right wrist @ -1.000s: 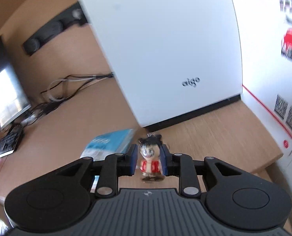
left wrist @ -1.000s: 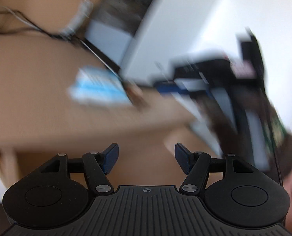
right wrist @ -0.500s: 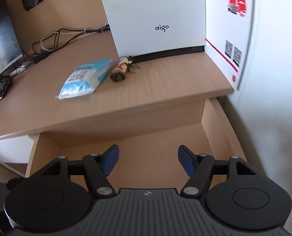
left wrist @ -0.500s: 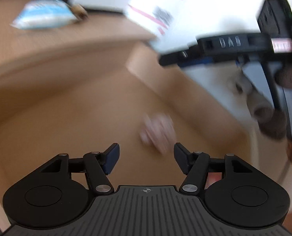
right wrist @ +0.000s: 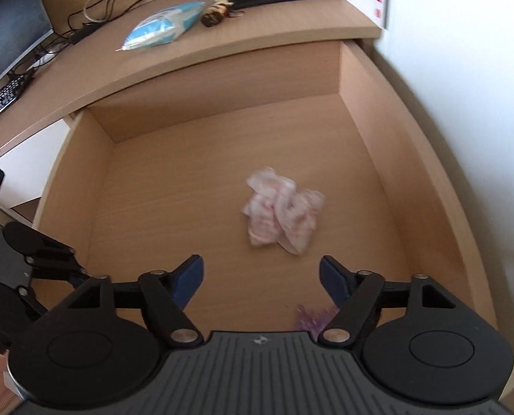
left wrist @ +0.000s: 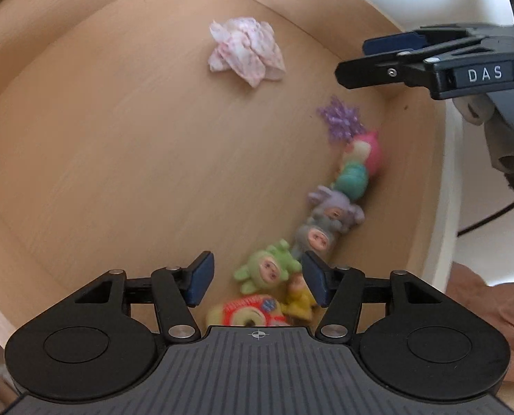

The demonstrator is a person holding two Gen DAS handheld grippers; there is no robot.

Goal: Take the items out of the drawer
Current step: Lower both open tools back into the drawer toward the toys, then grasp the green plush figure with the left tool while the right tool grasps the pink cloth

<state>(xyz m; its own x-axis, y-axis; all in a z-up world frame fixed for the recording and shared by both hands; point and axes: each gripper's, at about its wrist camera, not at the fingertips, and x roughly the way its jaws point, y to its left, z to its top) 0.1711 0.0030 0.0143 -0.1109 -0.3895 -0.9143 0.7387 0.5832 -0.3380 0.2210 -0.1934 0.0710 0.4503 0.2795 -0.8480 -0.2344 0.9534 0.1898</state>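
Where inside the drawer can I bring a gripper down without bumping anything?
Bare drawer floor lies between the back wall, the left wall and the crumpled pink cloth. It is crowded along the other side wall: the purple tinsel piece and the row of small figures lie there, under the left gripper, whose fingers are closing.

Both fisheye cameras look steeply down into the open light-wood drawer (right wrist: 367,131). The left wrist view sits close over the drawer's right wall, above a row of small toy figures (left wrist: 326,221). The right wrist view hangs higher, facing the back wall and the desktop edge. Both show the crumpled pink-white cloth (left wrist: 246,52) mid-floor.
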